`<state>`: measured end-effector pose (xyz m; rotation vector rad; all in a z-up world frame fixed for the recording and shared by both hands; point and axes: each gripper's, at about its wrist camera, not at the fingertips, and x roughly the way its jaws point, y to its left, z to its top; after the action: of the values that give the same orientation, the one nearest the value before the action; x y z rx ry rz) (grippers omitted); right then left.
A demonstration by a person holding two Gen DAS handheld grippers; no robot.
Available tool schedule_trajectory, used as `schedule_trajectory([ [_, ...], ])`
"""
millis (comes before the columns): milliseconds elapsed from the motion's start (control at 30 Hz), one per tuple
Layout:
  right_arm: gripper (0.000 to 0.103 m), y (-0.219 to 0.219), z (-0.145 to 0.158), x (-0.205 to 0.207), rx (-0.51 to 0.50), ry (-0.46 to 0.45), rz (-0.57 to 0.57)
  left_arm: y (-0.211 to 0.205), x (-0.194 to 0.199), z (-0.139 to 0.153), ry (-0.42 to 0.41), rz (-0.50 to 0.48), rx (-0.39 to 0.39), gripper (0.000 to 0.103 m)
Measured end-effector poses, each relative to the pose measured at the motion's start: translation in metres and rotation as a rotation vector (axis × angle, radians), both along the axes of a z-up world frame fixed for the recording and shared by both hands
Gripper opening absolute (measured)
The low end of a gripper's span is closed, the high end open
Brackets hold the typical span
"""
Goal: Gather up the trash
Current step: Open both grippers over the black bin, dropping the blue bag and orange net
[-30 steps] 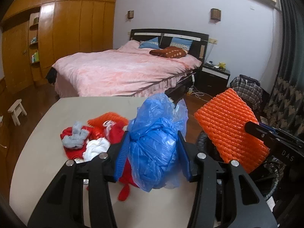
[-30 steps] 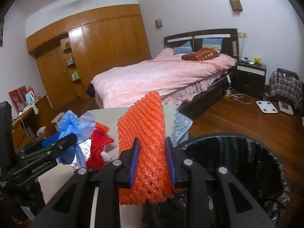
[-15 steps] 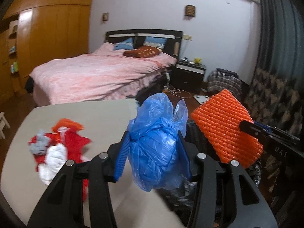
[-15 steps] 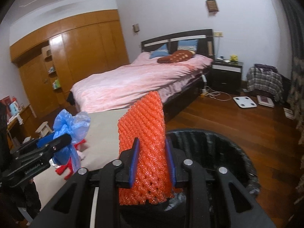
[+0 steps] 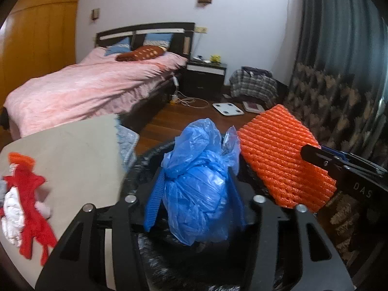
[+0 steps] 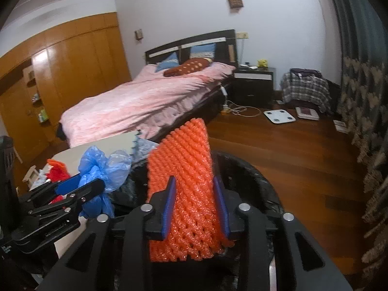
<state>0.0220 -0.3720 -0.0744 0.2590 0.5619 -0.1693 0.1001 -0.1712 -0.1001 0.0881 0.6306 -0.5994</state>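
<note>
Blue plastic bag [image 5: 198, 181], crumpled into a ball, is sitting clamped between the blue pads [image 5: 154, 202] of the left gripper [image 5: 196, 194], hanging above the black trash bin [image 5: 135, 169]. Orange foam net [image 6: 181, 184] is standing upright, pinched between the pads of the right gripper [image 6: 195, 206], also over the bin's open mouth; the bin's dark rim [image 6: 262, 179] is curving around behind it. Both grippers are holding side by side, bag and net nearly touching in the left wrist view. Beige table [image 5: 72, 155] is lying to the left of the bin, with a heap of red, white and orange scraps [image 5: 24, 198] resting near its edge. Pink bed [image 6: 145, 99], a nightstand [image 6: 254, 84] and a white scale [image 6: 278, 116] on the wooden floor are showing behind.
</note>
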Motion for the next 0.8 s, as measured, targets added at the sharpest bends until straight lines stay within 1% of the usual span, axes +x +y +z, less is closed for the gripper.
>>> schedule_trajectory([
  [33, 0.046, -0.001, -0.001, -0.001, -0.003, 0.004, -0.013, -0.001, 0.002, -0.001, 0.001, -0.003, -0.001, 0.059],
  [67, 0.053, -0.003, -0.002, -0.002, -0.005, 0.006, -0.029, -0.001, 0.003, -0.002, 0.003, -0.007, -0.003, 0.067],
  [100, 0.064, -0.004, -0.002, -0.002, -0.003, 0.005, -0.037, 0.002, 0.004, -0.002, 0.003, -0.002, -0.003, 0.069],
  [133, 0.069, -0.004, -0.001, -0.003, -0.001, 0.002, -0.043, 0.005, 0.005, -0.002, 0.001, 0.008, -0.001, 0.072],
  [167, 0.073, -0.004, 0.000, -0.002, -0.004, -0.001, -0.047, 0.009, 0.005, -0.003, -0.002, 0.019, 0.001, 0.074],
  [200, 0.080, -0.001, 0.001, -0.002, -0.012, -0.005, -0.050, 0.015, 0.006, -0.002, -0.002, 0.034, 0.004, 0.075],
  [233, 0.085, 0.002, 0.003, -0.001, -0.020, -0.011, -0.050, 0.022, 0.007, -0.002, -0.004, 0.051, 0.007, 0.077],
  [267, 0.086, 0.005, 0.004, 0.000, -0.023, -0.016, -0.045, 0.029, 0.008, 0.000, -0.007, 0.071, 0.010, 0.079],
  [333, 0.093, 0.012, 0.006, 0.005, -0.022, -0.027, -0.025, 0.052, 0.010, 0.004, -0.024, 0.123, 0.021, 0.082],
  [433, 0.097, 0.033, 0.010, 0.012, -0.023, -0.044, 0.022, 0.085, 0.011, 0.009, -0.041, 0.197, 0.042, 0.085],
  [567, 0.097, 0.069, 0.014, 0.031, -0.025, -0.057, 0.112, 0.139, 0.013, 0.016, -0.066, 0.322, 0.066, 0.086],
  [700, 0.097, 0.110, 0.012, 0.051, -0.013, -0.065, 0.199, 0.179, 0.013, 0.023, -0.091, 0.421, 0.106, 0.086],
  [800, 0.097, 0.148, 0.009, 0.066, -0.014, -0.064, 0.273, 0.211, 0.013, 0.024, -0.102, 0.493, 0.141, 0.086],
])
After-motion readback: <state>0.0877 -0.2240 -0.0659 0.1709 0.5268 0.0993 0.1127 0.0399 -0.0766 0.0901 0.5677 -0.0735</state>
